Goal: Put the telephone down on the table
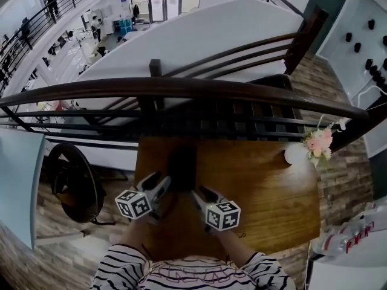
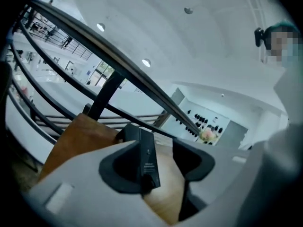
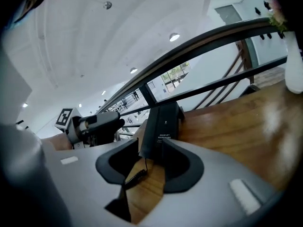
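A slim black telephone (image 1: 181,165) stands upright over the far part of the wooden table (image 1: 260,192), between my two grippers. My left gripper (image 1: 164,185) is at its lower left corner. In the left gripper view the telephone (image 2: 146,152) lies edge-on against one pad, and bare wood shows between it and the other pad, so my left gripper (image 2: 158,151) is open. My right gripper (image 1: 196,193) is at the lower right corner. In the right gripper view the telephone (image 3: 162,124) sits between the tips and both pads meet it, so my right gripper (image 3: 152,148) is shut on it.
A dark wooden railing (image 1: 181,89) runs just behind the table, with a drop to a lower floor beyond. A white vase of pink flowers (image 1: 305,148) stands at the table's far right corner. A black round chair (image 1: 72,186) is left of the table.
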Motion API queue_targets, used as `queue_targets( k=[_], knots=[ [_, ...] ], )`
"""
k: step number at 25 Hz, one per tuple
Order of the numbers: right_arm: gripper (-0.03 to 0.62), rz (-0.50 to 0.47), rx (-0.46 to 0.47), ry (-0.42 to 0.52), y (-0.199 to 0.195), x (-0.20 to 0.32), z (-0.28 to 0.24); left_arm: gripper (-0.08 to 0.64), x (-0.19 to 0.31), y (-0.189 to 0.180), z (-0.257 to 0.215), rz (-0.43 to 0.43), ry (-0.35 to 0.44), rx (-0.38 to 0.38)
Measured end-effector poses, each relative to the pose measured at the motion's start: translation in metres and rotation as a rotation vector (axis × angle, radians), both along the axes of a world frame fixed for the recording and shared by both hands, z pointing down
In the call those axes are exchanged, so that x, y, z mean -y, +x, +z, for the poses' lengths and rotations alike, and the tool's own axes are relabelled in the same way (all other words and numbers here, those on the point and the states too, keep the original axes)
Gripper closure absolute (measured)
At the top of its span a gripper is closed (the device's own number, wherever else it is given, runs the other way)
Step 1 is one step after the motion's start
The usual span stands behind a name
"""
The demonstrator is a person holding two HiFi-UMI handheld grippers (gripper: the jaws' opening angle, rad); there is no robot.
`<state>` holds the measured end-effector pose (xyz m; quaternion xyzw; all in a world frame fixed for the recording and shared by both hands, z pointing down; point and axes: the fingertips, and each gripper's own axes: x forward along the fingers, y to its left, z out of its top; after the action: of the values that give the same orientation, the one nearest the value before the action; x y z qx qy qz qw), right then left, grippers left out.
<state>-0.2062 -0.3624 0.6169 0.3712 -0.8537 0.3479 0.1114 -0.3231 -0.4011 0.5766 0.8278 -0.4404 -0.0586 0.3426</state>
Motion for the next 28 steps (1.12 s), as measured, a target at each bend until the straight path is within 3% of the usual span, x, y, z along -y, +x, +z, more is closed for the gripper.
queue_targets(
  k=[4, 7, 10, 15, 28],
  knots=[
    [0.500, -0.002, 0.014, 0.036, 0.014, -0.035, -0.023, 0.419, -0.044, 0.014, -0.024, -0.017, 0.035, 0.032],
    [0.565, -0.006, 0.021, 0.062, 0.015, -0.094, -0.035, 0.452, -0.110, 0.014, -0.033, -0.042, 0.050, 0.043],
    [0.590, -0.024, 0.028, 0.090, 0.023, -0.136, -0.042, 0.490, -0.157, 0.021, -0.040, -0.072, 0.071, 0.048],
    [0.592, -0.060, 0.038, 0.126, 0.062, -0.134, -0.061, 0.557, -0.162, 0.053, -0.059, -0.142, 0.110, 0.058],
    [0.592, -0.148, 0.066, 0.148, 0.149, -0.239, -0.088, 0.558, -0.285, 0.139, -0.070, -0.220, 0.092, 0.103]
  ],
)
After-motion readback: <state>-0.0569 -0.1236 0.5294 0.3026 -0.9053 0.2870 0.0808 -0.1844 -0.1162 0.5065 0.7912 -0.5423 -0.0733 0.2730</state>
